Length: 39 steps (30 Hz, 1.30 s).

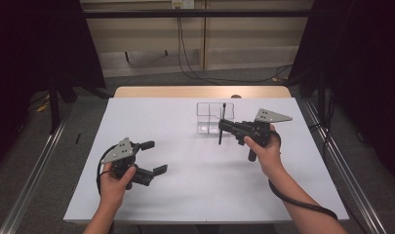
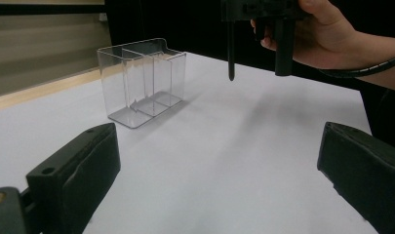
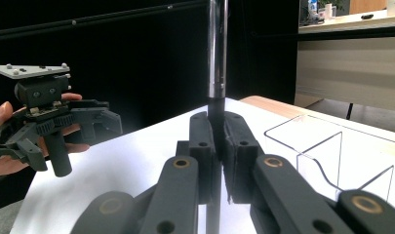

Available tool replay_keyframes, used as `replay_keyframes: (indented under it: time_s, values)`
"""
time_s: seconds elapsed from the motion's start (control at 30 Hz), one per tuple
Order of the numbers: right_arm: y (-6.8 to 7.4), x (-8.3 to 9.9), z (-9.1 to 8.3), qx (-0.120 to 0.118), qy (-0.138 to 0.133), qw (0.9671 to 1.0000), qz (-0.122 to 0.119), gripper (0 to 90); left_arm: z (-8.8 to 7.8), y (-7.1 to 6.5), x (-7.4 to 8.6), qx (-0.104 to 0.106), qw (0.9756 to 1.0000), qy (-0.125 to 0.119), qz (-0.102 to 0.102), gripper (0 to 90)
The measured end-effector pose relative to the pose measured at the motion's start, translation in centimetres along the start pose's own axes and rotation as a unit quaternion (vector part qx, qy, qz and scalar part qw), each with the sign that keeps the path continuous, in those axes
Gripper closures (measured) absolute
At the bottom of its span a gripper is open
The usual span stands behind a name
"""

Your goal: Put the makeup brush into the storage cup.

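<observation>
At three o'clock of the holder (image 1: 208,117), my right claw (image 1: 223,126), clenched on the pen (image 1: 222,124), should keep it upright above a compartment; my left claw (image 1: 153,157) waits, released.

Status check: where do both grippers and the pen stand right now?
Right gripper shut on black pen, upright, beside clear organizer. Left gripper open, low over white table, holding nothing. Nothing in the way.

Black left gripper (image 1: 153,157), black right gripper (image 1: 221,126), grey three-cornered plates, black cables
</observation>
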State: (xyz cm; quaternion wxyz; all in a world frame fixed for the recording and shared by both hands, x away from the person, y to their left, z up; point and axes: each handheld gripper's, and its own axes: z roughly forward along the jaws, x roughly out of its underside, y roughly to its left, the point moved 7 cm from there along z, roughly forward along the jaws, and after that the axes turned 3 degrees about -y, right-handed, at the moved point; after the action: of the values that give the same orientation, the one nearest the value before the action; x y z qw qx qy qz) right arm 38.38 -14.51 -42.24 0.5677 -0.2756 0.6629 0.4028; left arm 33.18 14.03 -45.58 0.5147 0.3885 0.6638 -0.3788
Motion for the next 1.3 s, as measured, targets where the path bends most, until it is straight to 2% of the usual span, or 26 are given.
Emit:
replay_keyframes:
  time_s: [0.7,1.3]
  values:
    - [-0.6,-0.5,0.3,0.007,0.001,1.0,-0.003,84.3,-1.2,0.0,0.5,-0.008,0.9999,0.011,0.003,1.7]
    - [-1.3,-0.9,0.6,0.013,-0.001,0.9999,-0.007,84.2,-3.1,0.3,1.1,-0.027,0.9996,0.005,-0.005,1.7]
